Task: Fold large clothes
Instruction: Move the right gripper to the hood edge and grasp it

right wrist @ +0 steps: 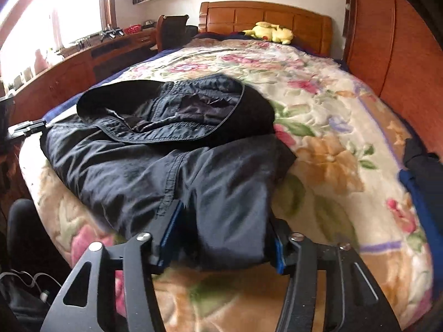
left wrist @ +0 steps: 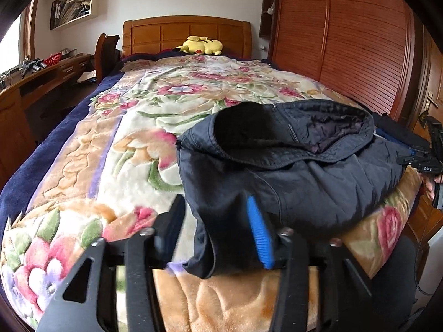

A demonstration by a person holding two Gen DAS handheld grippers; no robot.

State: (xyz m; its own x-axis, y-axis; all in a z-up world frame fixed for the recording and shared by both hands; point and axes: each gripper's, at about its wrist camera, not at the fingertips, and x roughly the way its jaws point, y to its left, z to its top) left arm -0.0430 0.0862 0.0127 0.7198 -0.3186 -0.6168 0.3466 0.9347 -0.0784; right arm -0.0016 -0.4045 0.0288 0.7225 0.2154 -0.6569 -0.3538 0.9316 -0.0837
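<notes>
On the blanket (left wrist: pixel 83 144), jacket (left wrist: pixel 304 177) between both wide-spread grippers (left wrist: pixel 216 218) (right wrist: pixel 224 221).

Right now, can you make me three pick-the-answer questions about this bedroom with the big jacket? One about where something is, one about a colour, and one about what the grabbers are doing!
1. Where does the yellow plush toy lie?
A. On the desk
B. On the bed by the headboard
C. On the jacket

2. What colour are the pads on the gripper fingers?
A. Blue
B. Red
C. Green

3. How do the jaws of the left gripper and the right gripper stand?
A. Both shut tight on nothing
B. Both spread wide, with an edge of the dark jacket between the fingers
C. Both far from the jacket

Answers:
1. B, since the toy rests at the far end of the floral blanket, against the wooden headboard.
2. A, since both wrist views show blue ribbed pads.
3. B, since each view shows dark cloth lying between parted fingers.
</notes>
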